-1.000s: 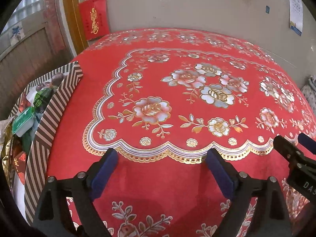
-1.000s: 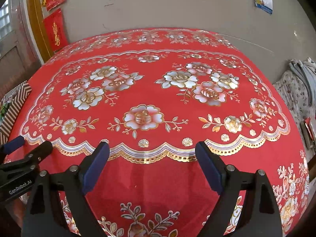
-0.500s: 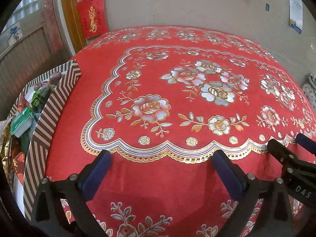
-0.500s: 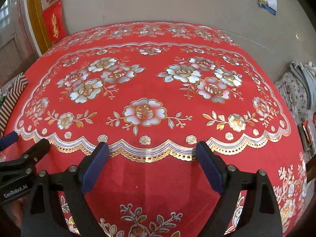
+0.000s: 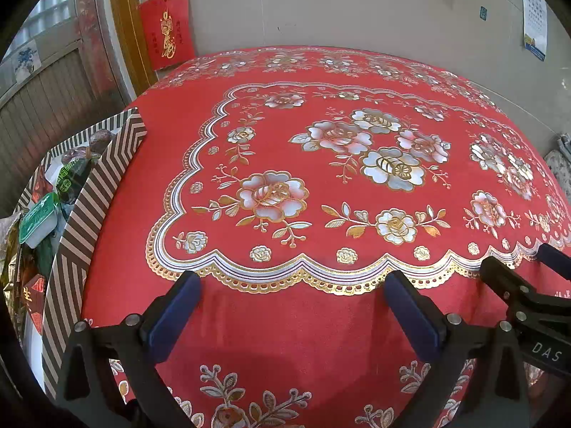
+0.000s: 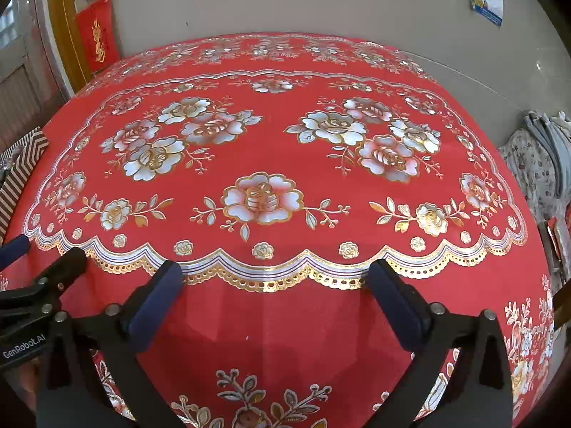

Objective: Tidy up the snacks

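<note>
A striped chevron box (image 5: 103, 185) stands at the left edge of the red flowered tablecloth (image 5: 321, 164). It holds several wrapped snacks, among them a green-lidded tub (image 5: 37, 219) and a dark green packet (image 5: 69, 178). My left gripper (image 5: 289, 287) is open and empty above the cloth near the front edge, to the right of the box. My right gripper (image 6: 274, 278) is open and empty over the cloth's front middle. The box's corner shows in the right wrist view (image 6: 25, 164). Each gripper shows at the other view's edge.
A grey wall (image 5: 357, 10) runs behind the table, with red paper hangings (image 5: 166, 25) and a gold door frame at the left. Patterned cloth and clothing (image 6: 535, 164) lie off the table's right side.
Both views have shifted slightly, so the table now sits a little lower in the frames. Both grippers stay open and empty. Nothing on the table has moved.
</note>
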{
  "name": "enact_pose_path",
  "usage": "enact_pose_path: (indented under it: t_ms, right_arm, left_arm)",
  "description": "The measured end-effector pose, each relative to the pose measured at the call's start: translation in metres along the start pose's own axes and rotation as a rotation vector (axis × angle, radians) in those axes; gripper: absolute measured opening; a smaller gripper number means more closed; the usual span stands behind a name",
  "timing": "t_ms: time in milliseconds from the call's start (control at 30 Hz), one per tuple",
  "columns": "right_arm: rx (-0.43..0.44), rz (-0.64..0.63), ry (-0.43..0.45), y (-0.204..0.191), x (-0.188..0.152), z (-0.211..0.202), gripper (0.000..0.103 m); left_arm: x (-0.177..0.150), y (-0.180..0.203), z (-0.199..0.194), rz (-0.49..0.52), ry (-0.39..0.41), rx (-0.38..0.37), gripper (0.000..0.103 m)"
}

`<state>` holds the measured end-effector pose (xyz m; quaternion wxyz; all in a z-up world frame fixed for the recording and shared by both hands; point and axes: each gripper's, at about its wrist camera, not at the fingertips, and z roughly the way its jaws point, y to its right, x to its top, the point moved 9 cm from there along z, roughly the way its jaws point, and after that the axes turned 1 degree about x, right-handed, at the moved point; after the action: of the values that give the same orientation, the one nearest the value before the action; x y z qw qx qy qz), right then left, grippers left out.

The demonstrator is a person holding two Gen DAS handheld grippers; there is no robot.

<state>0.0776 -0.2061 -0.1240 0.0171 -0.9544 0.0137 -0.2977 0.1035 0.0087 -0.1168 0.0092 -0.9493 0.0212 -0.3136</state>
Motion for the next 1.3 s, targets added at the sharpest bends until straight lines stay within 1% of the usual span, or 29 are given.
enact_pose_path:
  t_ms: [800, 900, 933, 1000, 1100, 1233, 1300]
  right_arm:
    - [-0.002, -0.001, 0.0, -0.001, 0.0, 0.001, 0.103]
    - [0.0, 0.01, 0.008, 0.0, 0.001, -0.001, 0.103]
    - [0.005, 0.013, 0.015, -0.001, 0.001, -0.003, 0.103]
    - [0.015, 0.014, 0.031, -0.004, 0.003, -0.007, 0.103]
    - [0.009, -0.009, 0.05, -0.013, 0.008, -0.017, 0.103]
    - [0.062, -0.036, 0.091, -0.036, 0.017, -0.038, 0.103]
    - [0.094, -0.067, 0.11, -0.054, 0.023, -0.05, 0.103]
  left_arm:
    - [0.0, 0.0, 0.0, 0.0, 0.0, -0.001, 0.102]
    - [0.0, 0.0, -0.004, 0.022, 0.01, 0.022, 0.102]
    - [0.002, 0.0, -0.009, 0.042, 0.033, 0.042, 0.102]
    - [0.004, -0.001, -0.019, 0.06, 0.064, 0.056, 0.102]
    - [0.007, -0.007, -0.04, 0.068, 0.091, 0.042, 0.102]
    - [0.015, -0.035, -0.075, 0.04, 0.154, 0.066, 0.102]
    - [0.018, -0.054, -0.092, 0.015, 0.177, 0.079, 0.102]
